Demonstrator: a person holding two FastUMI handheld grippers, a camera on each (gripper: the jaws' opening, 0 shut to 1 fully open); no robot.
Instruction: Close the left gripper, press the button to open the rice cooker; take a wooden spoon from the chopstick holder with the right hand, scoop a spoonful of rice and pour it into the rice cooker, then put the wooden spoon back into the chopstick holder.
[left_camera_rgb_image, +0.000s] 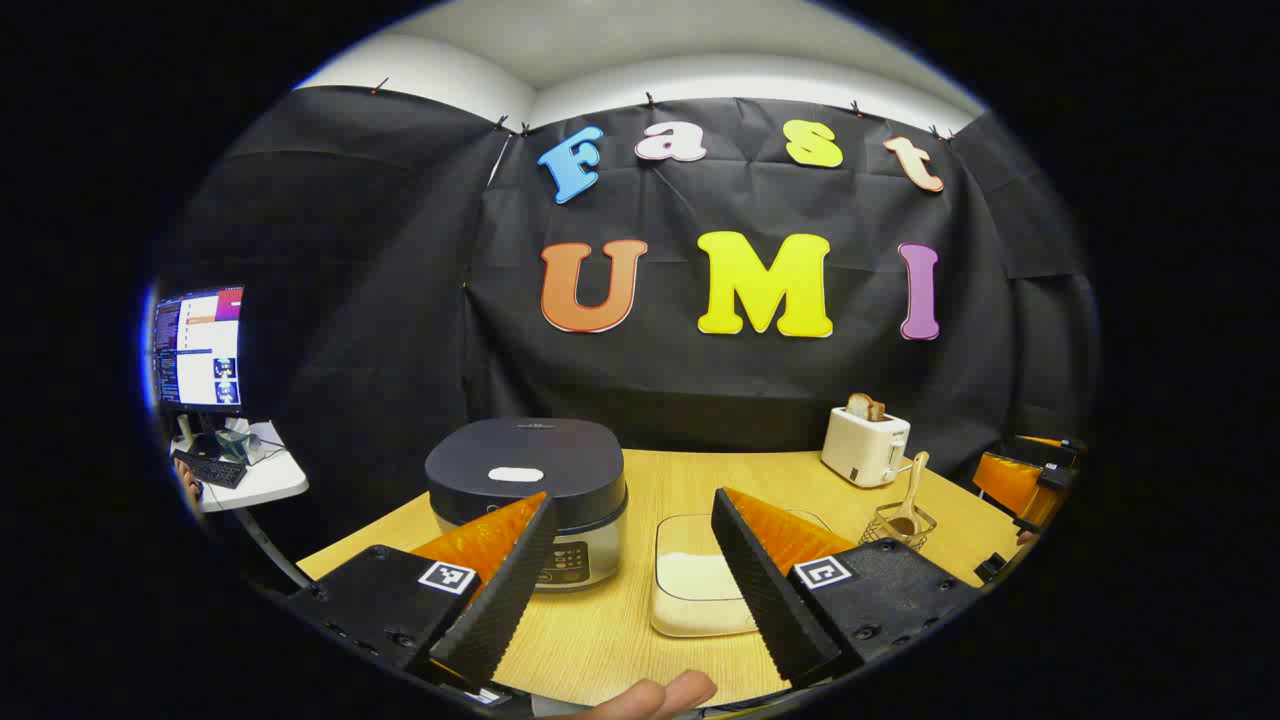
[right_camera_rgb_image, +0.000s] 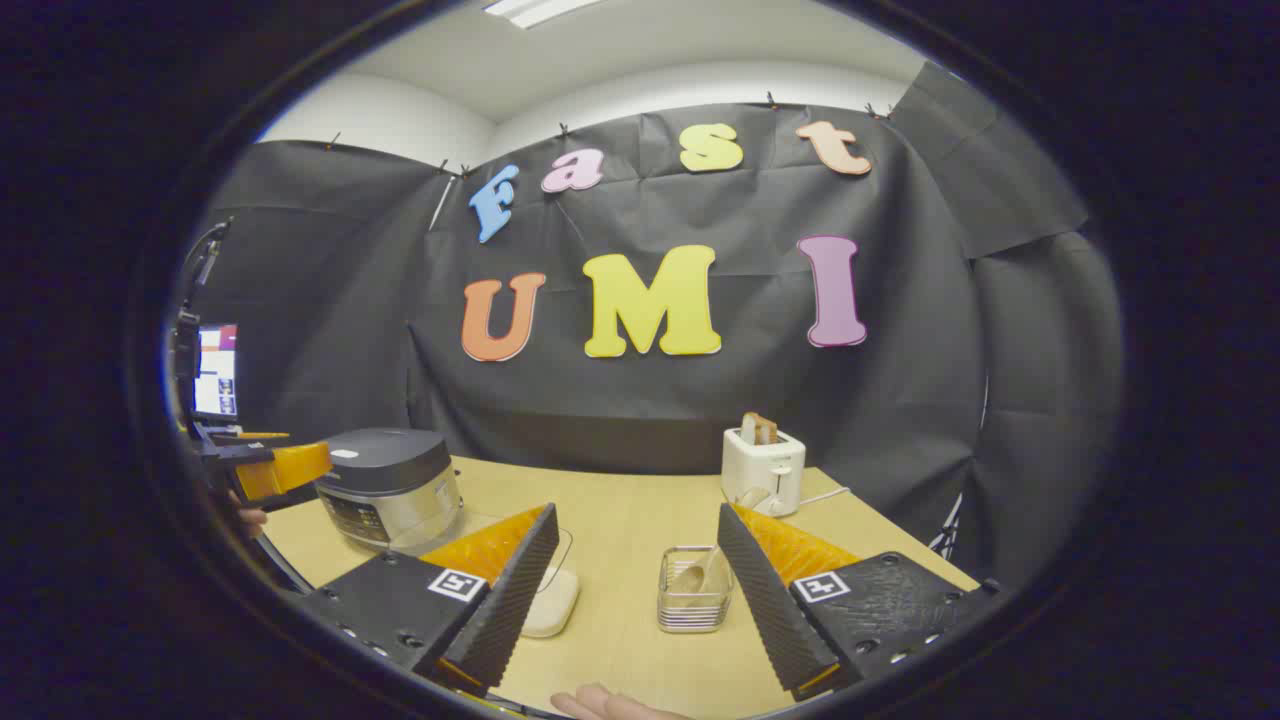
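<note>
Ahead, the rice cooker (left_camera_rgb_image: 527, 490) sits behind the left gripper (left_camera_rgb_image: 632, 570)'s spread fingers, lid down.

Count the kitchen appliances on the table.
2: the rice cooker, lid shut, at the table's left, and the white toaster holding toast at the back right. None seems hidden.

You've got a white toaster (left_camera_rgb_image: 866, 447) at the far right of the wooden table (left_camera_rgb_image: 700, 480), w/ a slice of toast (left_camera_rgb_image: 866, 407) sticking up from its slot; in the right gripper view it sits near the table's back edge, cord trailing off to its right. Off the table's left side there's a lit monitor (left_camera_rgb_image: 198, 348) over a small white side desk (left_camera_rgb_image: 262, 478) w/ a dark keyboard (left_camera_rgb_image: 210, 468) on it.
</note>
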